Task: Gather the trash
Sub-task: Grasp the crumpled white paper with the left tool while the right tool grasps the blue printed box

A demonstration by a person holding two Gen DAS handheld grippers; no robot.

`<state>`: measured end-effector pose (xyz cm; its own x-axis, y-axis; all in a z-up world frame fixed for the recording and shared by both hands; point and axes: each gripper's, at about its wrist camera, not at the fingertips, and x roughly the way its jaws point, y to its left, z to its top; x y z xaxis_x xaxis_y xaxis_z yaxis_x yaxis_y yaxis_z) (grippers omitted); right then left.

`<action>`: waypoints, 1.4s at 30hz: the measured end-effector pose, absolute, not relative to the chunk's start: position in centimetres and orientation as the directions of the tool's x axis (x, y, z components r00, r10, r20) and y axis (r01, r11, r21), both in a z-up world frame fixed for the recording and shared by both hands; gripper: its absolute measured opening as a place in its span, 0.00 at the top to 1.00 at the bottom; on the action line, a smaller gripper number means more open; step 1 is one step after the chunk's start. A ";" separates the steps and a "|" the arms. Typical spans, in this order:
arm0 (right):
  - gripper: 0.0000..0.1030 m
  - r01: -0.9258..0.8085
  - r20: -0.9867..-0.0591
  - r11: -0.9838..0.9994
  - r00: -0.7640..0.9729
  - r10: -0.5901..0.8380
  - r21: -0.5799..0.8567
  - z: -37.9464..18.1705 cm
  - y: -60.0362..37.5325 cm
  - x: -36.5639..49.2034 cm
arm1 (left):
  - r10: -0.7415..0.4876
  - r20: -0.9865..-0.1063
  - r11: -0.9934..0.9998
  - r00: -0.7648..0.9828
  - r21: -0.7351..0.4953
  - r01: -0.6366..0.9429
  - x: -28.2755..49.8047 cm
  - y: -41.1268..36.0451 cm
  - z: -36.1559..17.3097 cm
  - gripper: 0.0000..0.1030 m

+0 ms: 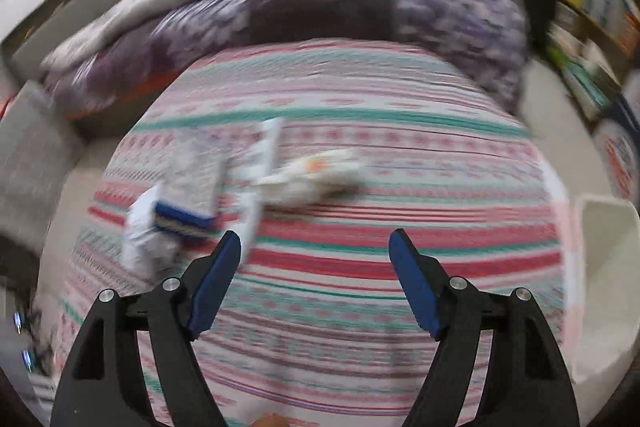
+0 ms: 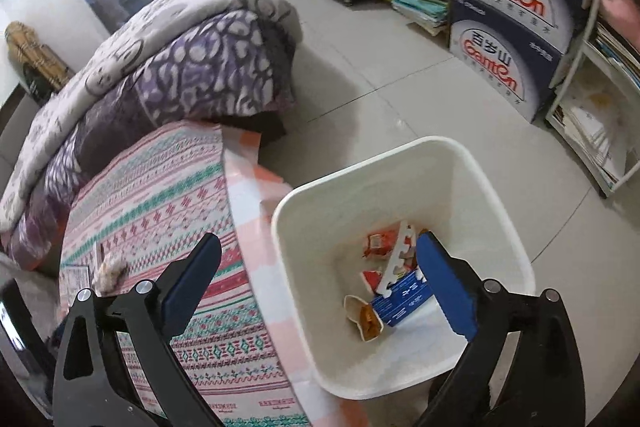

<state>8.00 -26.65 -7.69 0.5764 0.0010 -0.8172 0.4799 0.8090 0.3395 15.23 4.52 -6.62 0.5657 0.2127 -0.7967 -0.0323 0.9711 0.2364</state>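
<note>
Left gripper [image 1: 315, 241]: jaws wide, nothing between them; aimed down at the bed [image 1: 360, 259], short of the litter. Right gripper [image 2: 318, 247]: jaws wide, empty; hung over the near rim of the bin [image 2: 496, 195], right finger above the contents.

Largest to smallest:
- Bed: striped cover, folded quilts [image 2: 172, 67] stacked at the far end.
- Bin: white, stood on the floor tight against the bed's side. Held several pieces already: a blue carton [image 2: 404, 301], red wrappers [image 2: 380, 245], an orange-and-tan wrapper [image 2: 366, 317].
- Litter left on the cover, seen blurred: a flat patterned packet [image 1: 200, 171], a blue-and-white pack [image 1: 160, 227] just ahead of the left finger, a white strip [image 1: 268, 147], a crumpled pale wrapper [image 1: 316, 175] near mid-cover.

Progress, as judged: partly done. Several pieces binned; about four left on the bed, exact count uncertain owing to blur. Nearest candidate for the left gripper: blue-and-white pack.
</note>
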 end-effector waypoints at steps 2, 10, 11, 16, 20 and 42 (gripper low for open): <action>0.09 0.467 -0.819 0.819 0.573 0.008 0.335 -7.7 -25.8 8.4 | 0.260 -0.803 0.964 0.536 0.246 -0.098 15.8 7.5 -6.7 0.27; 0.09 0.422 -0.833 0.848 0.552 0.039 0.319 -8.5 -21.8 10.5 | 0.410 -0.825 0.911 0.389 0.354 -0.211 17.0 17.5 -9.4 0.27; 0.09 0.416 -0.835 0.852 0.549 0.043 0.318 -8.6 -21.2 10.8 | 0.405 -0.826 0.914 0.392 0.349 -0.209 17.2 18.2 -9.5 0.27; 0.09 0.337 -0.833 0.883 0.544 0.101 0.327 -9.1 -17.3 12.4 | 0.298 -0.858 0.955 0.419 0.262 -0.143 17.5 20.6 -10.1 0.59; 0.09 0.241 -0.838 0.918 0.523 0.152 0.316 -9.5 -12.6 13.8 | 0.151 -0.884 0.986 0.442 0.103 -0.130 16.7 22.6 -9.4 0.69; 0.09 -0.299 -0.840 0.953 0.505 0.197 0.044 -9.4 18.7 23.8 | 0.176 -0.770 0.863 0.613 -0.179 -0.473 11.2 34.0 1.0 0.69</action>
